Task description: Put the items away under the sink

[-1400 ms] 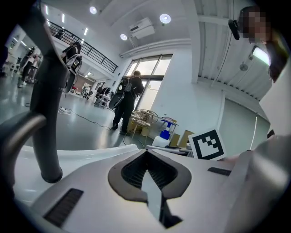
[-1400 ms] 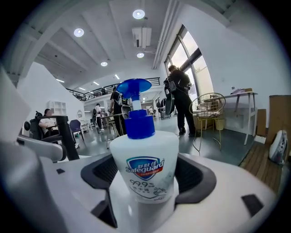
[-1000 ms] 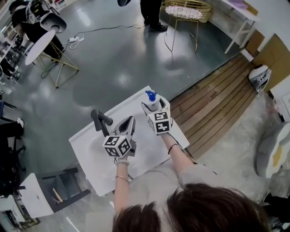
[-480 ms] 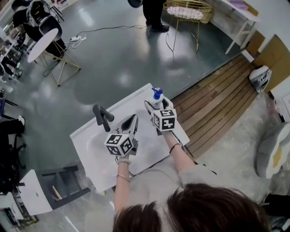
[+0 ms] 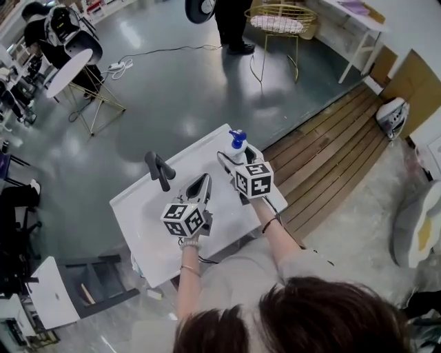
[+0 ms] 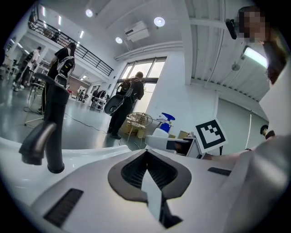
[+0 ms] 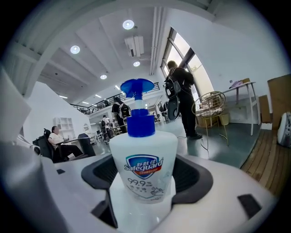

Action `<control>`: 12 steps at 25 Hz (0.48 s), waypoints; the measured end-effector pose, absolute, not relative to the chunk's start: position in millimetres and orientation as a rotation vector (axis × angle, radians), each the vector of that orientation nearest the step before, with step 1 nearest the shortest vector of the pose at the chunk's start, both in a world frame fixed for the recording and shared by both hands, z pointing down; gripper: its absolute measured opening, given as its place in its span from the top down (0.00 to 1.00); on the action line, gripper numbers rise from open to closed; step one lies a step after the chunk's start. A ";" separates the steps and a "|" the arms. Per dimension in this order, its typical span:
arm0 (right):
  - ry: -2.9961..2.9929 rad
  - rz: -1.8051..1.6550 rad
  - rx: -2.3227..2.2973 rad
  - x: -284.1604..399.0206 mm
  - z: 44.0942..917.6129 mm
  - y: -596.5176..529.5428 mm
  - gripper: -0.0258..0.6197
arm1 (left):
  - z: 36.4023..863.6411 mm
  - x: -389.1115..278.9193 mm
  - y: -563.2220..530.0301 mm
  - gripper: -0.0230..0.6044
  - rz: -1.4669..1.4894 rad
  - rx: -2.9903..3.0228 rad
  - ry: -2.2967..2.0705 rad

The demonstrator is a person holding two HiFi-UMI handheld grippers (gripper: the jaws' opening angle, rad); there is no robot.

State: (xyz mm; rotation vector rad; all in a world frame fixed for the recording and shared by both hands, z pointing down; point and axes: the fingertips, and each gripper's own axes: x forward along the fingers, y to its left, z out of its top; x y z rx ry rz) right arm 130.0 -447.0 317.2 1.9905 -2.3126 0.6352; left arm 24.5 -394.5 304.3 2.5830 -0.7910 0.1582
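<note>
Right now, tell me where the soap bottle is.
Head view, right side: the soap bottle sits in the right gripper's jaws at the counter's far edge.

The glossy grey floor (image 5: 172, 83) met wooden decking (image 5: 324, 158) at the right. A gold wire chair (image 5: 279, 21) and a round white table (image 5: 67, 70) stood beyond, under round ceiling lights (image 7: 128, 24).

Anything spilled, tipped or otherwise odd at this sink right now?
Nothing stands out. The soap bottle is upright between the jaws of the right gripper. The left gripper is shut and empty near the faucet. No spill shows on the counter.
</note>
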 end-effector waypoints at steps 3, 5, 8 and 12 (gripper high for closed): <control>-2.345 0.613 1.969 121.9 306.4 -433.3 0.39 | 298.8 17.4 -382.0 0.96 0.122 2.583 -0.800; -2.366 0.601 1.955 115.4 300.9 -423.0 0.39 | 297.3 11.9 -372.0 0.96 0.109 2.586 -0.808; -2.394 0.586 1.931 107.2 294.0 -404.6 0.39 | 295.3 6.2 -354.2 0.96 0.082 2.587 -0.819; -2.430 0.576 1.906 99.3 284.5 -377.5 0.39 | 292.2 1.7 -328.2 0.96 0.051 2.584 -0.828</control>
